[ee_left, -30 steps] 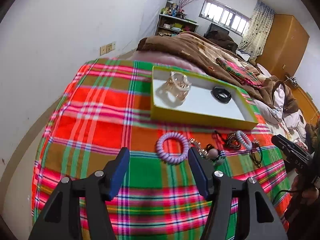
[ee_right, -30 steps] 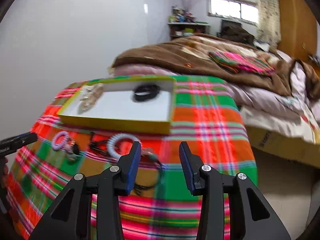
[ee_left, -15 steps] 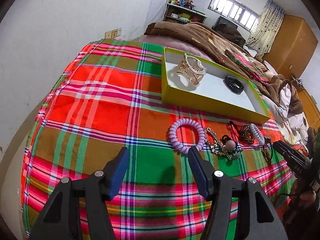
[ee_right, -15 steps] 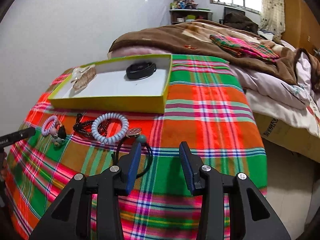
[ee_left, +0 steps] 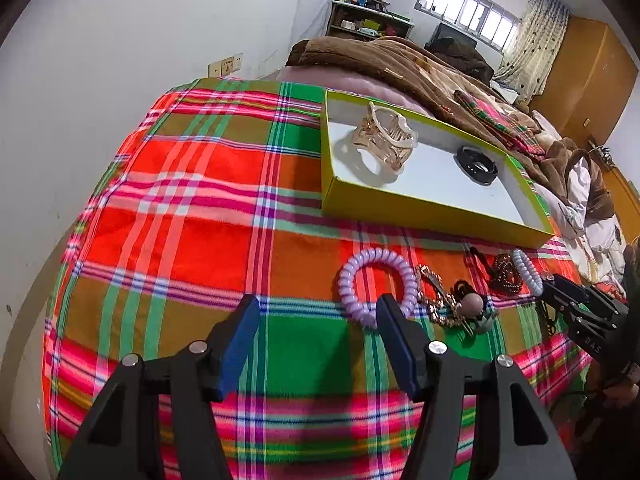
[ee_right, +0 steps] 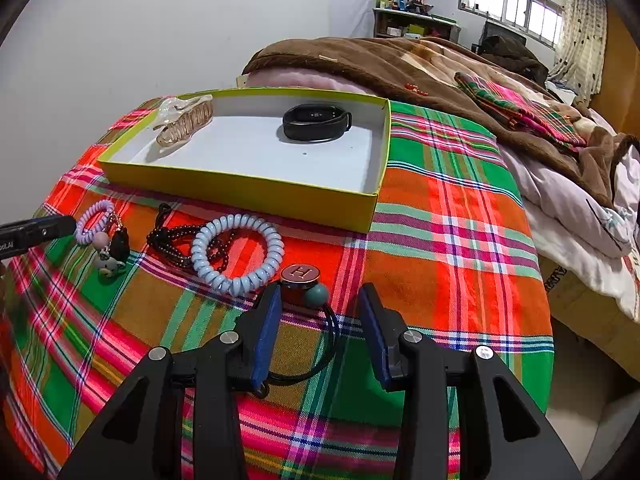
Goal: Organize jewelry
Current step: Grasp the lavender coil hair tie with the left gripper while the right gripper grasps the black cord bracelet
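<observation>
A yellow-green box (ee_left: 420, 216) with a white floor sits on the plaid cloth and holds a clear-gold claw clip (ee_left: 384, 140) and a black wristband (ee_left: 476, 164). In front of it lie a purple coil tie (ee_left: 348, 280), a gold chain charm (ee_left: 436, 300) and a pale blue coil tie (ee_right: 200, 248). My left gripper (ee_left: 318, 320) hangs open just short of the purple coil. My right gripper (ee_right: 320, 300) is open over a black elastic tie with a brown button (ee_right: 300, 274) and teal bead (ee_right: 316, 294); its pads touch nothing.
A dark bead bracelet (ee_right: 168, 240) lies under the blue coil, and a small grey charm (ee_right: 106, 266) sits near the purple coil (ee_right: 94, 220). A brown blanket (ee_right: 360, 64) is piled behind the box (ee_right: 240, 192). The cloth drops off at right toward the floor.
Both grippers have sunk toward the cloth and tipped downward. The right one has come forward over the black elastic tie, and the left has closed in on the purple coil. Jaw gaps are unchanged.
</observation>
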A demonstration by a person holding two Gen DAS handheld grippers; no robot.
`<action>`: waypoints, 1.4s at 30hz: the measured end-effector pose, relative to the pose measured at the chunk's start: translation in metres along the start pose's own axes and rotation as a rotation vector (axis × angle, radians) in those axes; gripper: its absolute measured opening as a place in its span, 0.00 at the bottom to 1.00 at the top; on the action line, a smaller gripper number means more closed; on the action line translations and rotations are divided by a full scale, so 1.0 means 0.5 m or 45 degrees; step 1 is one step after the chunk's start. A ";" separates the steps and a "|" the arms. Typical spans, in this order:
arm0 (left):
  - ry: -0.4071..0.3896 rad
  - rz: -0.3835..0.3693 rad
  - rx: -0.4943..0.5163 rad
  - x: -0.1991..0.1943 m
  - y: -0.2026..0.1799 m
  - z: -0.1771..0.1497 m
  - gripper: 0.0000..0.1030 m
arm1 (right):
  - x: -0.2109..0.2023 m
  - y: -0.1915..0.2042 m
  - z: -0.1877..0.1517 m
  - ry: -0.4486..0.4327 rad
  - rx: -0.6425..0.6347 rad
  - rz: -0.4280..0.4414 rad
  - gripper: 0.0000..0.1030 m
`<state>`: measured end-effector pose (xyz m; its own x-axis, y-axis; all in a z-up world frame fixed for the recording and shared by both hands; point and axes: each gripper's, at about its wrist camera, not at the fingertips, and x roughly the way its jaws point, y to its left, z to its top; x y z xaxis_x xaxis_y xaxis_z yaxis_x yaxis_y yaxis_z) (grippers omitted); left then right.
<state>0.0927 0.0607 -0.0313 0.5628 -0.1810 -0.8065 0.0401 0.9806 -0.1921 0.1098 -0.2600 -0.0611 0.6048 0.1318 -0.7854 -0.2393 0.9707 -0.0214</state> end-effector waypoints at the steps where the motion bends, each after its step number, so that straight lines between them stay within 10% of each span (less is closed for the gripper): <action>1: 0.003 0.008 0.008 0.003 -0.002 0.004 0.61 | 0.000 0.001 0.001 0.001 -0.001 -0.002 0.39; 10: 0.027 0.093 0.095 0.030 -0.032 0.025 0.61 | -0.001 0.001 0.001 -0.001 -0.006 0.002 0.14; 22: 0.026 0.171 0.202 0.040 -0.050 0.023 0.61 | -0.015 -0.013 -0.002 -0.039 0.044 0.003 0.13; 33: 0.029 0.122 0.270 0.037 -0.077 0.024 0.12 | -0.028 -0.020 -0.010 -0.062 0.079 0.005 0.13; 42: 0.010 0.080 0.212 0.021 -0.070 0.023 0.10 | -0.041 -0.020 -0.010 -0.084 0.098 0.007 0.13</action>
<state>0.1068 0.0255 -0.0266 0.5618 -0.1190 -0.8187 0.1418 0.9888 -0.0465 0.0961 -0.2733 -0.0480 0.6531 0.1473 -0.7429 -0.1847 0.9823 0.0324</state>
